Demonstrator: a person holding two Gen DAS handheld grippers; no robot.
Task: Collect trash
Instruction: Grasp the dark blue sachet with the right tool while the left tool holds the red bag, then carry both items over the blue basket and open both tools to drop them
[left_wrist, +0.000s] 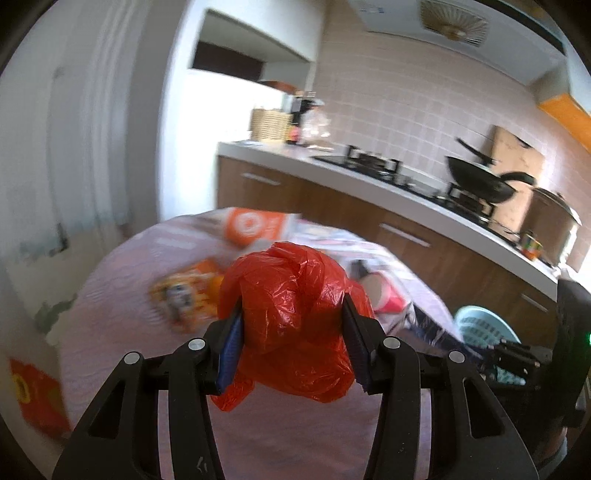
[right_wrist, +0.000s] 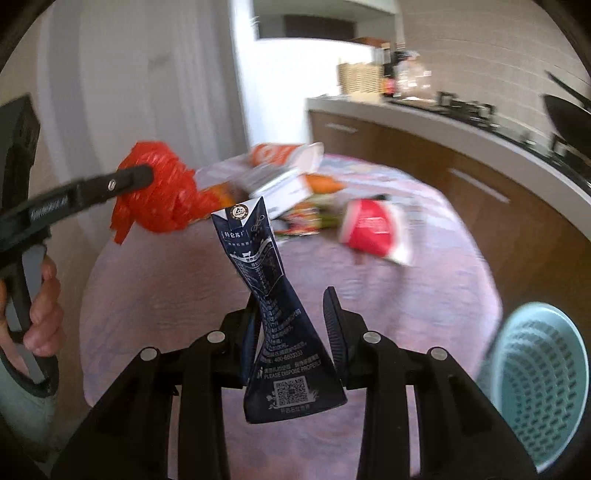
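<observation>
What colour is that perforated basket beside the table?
Pale turquoise basket, clearest in the right wrist view.

Bright daylight; motion blur; fisheye warp

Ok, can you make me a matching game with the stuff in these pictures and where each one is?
Things:
1. red plastic bag
2. dark blue carton
3. teal basket
4. black wok

Places:
A. on the stove
B. beside the table
C. between the right gripper's fingers
D. between the left gripper's fingers

Pairs: 1-D, 2-C, 3-B, 4-A
</observation>
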